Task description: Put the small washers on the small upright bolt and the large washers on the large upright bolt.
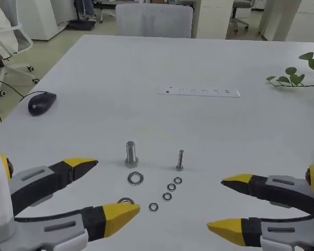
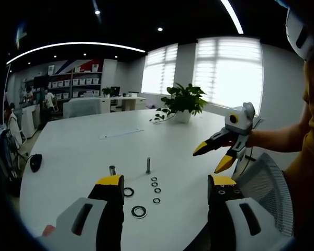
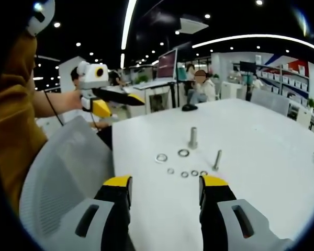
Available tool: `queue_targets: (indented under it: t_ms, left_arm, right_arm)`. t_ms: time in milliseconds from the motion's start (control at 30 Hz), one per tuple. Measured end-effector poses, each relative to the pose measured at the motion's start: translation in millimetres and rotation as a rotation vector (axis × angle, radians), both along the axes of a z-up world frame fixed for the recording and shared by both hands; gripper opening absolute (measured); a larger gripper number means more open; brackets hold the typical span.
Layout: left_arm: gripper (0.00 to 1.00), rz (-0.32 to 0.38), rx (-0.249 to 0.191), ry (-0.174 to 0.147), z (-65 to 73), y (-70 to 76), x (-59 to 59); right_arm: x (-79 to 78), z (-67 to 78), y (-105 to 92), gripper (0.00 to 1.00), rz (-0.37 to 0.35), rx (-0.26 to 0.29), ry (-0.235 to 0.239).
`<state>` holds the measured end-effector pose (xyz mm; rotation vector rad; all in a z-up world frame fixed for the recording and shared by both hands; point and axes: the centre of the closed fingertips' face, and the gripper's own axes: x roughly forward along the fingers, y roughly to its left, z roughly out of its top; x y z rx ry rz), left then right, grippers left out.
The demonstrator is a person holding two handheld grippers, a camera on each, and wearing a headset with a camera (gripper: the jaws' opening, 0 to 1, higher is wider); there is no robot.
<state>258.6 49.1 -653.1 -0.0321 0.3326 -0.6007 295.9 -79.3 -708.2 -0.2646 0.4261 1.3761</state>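
Both grippers hang low over the near edge of the white table (image 1: 94, 68), and neither touches anything. The left gripper (image 1: 101, 188) has its yellow-tipped jaws spread wide with nothing between them. The right gripper (image 1: 227, 203) has its jaws apart and bare as well.

The task's things sit on the table between the two grippers and a little beyond their tips. The large bolt (image 1: 131, 153) stands upright on its head, nearer the left gripper. The small bolt (image 1: 180, 159) stands upright to its right, apart from it and nearer the right gripper.

Two large washers (image 1: 135, 178) lie flat on the near side of the large bolt. One is just beside its base. The other is closer to the person and, in the head view, partly hidden behind the tip of the left gripper's nearer jaw. Four small washers (image 1: 171, 186) lie close together in a loose slanting line from the foot of the small bolt toward the person. Both bolts' shafts are bare.

Farther off on the table are a dark mouse (image 1: 41, 102) at the left, a white power strip (image 1: 199, 92) in the middle and a leafy plant (image 1: 303, 70) at the right edge
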Motion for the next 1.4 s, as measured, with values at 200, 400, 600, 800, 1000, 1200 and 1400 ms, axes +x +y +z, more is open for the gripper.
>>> queue_targets:
  t_ms: [200, 400, 600, 800, 1000, 1200, 1400]
  left_arm:
    - [0.63, -0.010, -0.004, -0.005, 0.9, -2.4, -0.9]
    - [0.63, -0.015, -0.009, -0.004, -0.8, -3.8, -2.4]
    - [0.63, -0.016, -0.016, -0.002, -2.8, -3.5, -3.8]
    - [0.63, -0.016, -0.021, -0.012, -0.9, -3.8, -6.4]
    - [0.63, -0.021, -0.027, -0.020, 3.3, -7.4, -8.7]
    - [0.63, -0.021, -0.037, -0.029, 5.3, -7.5, -7.5]
    - [0.63, -0.012, -0.040, -0.025, 2.9, -4.4, -5.9]
  right_arm:
    - [1.8, -5.5, 9.9, 0.53, 0.045, -0.042, -0.008]
    - [0.3, -10.2, 23.7, 0.53, 0.109, -0.080, -0.011]
    - [2.8, -12.5, 41.9, 0.52, 0.175, -0.108, -0.019]
    - [6.3, -19.9, 63.0, 0.52, 0.237, -0.128, 0.017]
    - [2.9, -36.7, 78.8, 0.51, 0.327, -0.215, 0.004]
    - [2.6, -48.6, 94.4, 0.50, 0.418, -0.297, -0.031]
    - [6.3, -62.0, 103.3, 0.49, 0.483, -0.389, -0.065]
